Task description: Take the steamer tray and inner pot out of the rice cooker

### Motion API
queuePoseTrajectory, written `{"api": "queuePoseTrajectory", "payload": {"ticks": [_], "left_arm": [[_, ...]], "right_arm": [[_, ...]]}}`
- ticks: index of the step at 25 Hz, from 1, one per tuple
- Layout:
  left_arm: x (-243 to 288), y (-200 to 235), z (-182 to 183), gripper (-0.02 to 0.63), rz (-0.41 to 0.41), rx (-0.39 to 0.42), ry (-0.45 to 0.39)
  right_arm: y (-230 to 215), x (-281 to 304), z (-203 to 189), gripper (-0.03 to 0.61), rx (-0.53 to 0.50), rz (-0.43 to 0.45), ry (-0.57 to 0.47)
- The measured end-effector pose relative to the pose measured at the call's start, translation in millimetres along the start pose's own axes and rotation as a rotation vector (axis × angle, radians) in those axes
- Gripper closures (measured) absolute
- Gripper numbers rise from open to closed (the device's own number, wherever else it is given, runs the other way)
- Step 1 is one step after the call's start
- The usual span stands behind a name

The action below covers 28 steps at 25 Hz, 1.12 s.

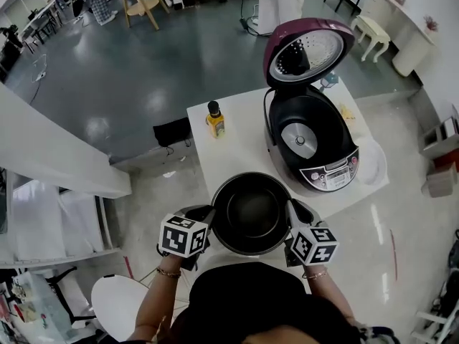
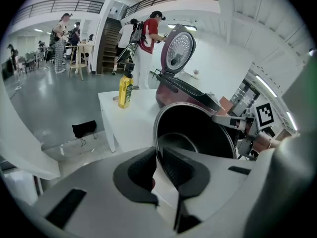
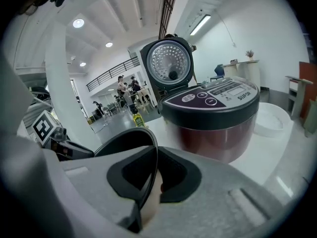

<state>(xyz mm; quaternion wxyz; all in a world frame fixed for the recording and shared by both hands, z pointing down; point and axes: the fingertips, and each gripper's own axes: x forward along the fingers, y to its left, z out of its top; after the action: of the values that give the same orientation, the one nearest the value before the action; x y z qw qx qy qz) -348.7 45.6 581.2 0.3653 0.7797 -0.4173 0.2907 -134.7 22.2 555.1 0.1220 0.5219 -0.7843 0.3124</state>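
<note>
kai: Person's dark top (image 1: 237, 299) fills the bottom of the head view, then the marker cubes (image 1: 184, 236), then the inner pot (image 1: 251, 213) between them. Which step?

ros: Looks like pot removal, late stage. Pot is out of the rice cooker (image 1: 310, 149), just in front of it, over the near edge of the table (image 1: 229, 156). Lid (image 1: 307, 49) stands open. Cavity shows only the heating plate (image 1: 299, 140).

kai: Steamer tray?

ros: Probably the white round dish (image 1: 374, 165) on the table just right of the cooker. Too small to be sure.

kai: Grip?

ros: Left gripper (image 1: 213, 213) is on the pot's left rim, right gripper (image 1: 290, 208) on the right rim. Each gripper view shows jaws nearly together, one pad inside the wall and one outside, with the thin rim pinched between. Nothing else in them.

kai: Pot attitude?

ros: Roughly level, empty, dark inside. Can't tell if the base touches the table.

kai: Next?

ros: Judgement: set it flat on the free table in front of the cooker, well clear of the yellow bottle (image 1: 215, 119). Lower both sides together so it doesn't tip, with the base fully on the top and not hanging off the edge. Only then spread the jaws and back off sideways.
</note>
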Motion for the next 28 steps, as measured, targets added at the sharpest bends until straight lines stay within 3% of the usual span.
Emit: {"api": "queuePoseTrajectory", "payload": {"ticks": [13, 20, 28], "left_arm": [[16.5, -2.2, 21.9, 0.574, -0.045, -0.023, -0.045], [17.8, -0.6, 24.9, 0.574, -0.060, -0.049, -0.099], [-24.5, 23.7, 59.8, 0.574, 0.065, -0.094, -0.370]], "right_arm": [[-28.2, 16.0, -15.5, 0.541, 0.036, -0.084, 0.039], [-30.5, 21.9, -12.4, 0.535, -0.055, -0.135, 0.035], [-36.1, 1.7, -3.1, 0.486, -0.093, -0.163, 0.031]]}}
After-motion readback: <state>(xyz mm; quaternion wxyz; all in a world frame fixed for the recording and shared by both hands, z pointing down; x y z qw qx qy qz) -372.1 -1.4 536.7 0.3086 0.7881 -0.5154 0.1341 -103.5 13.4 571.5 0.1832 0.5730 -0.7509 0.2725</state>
